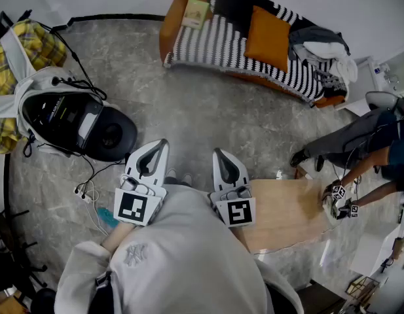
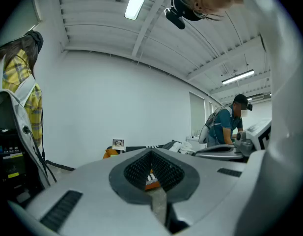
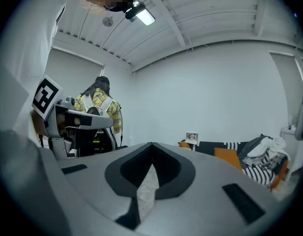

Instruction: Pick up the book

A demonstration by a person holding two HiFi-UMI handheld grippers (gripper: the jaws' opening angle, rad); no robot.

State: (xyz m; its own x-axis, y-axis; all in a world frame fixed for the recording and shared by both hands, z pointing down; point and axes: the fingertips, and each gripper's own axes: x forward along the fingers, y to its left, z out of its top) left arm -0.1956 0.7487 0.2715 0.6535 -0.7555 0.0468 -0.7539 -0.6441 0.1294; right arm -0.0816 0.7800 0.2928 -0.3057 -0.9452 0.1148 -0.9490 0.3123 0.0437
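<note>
Book (image 1: 196,13): lying flat on the left end of the striped sofa (image 1: 208,48), well apart from me across the floor.
Left gripper (image 1: 164,144): fingers pressed together, nothing in them.
Right gripper (image 1: 217,152): same deal, fingers closed and empty.
Step in hand: the approach, I reckon. I'd get close first and open one set of fingers only once near. Then I'd come in low and level at an edge so one finger slides under the cover.
Book heading: long axis runs roughly away from me, across the seat, tipped slightly. Can't tell which end is the spine.
</note>
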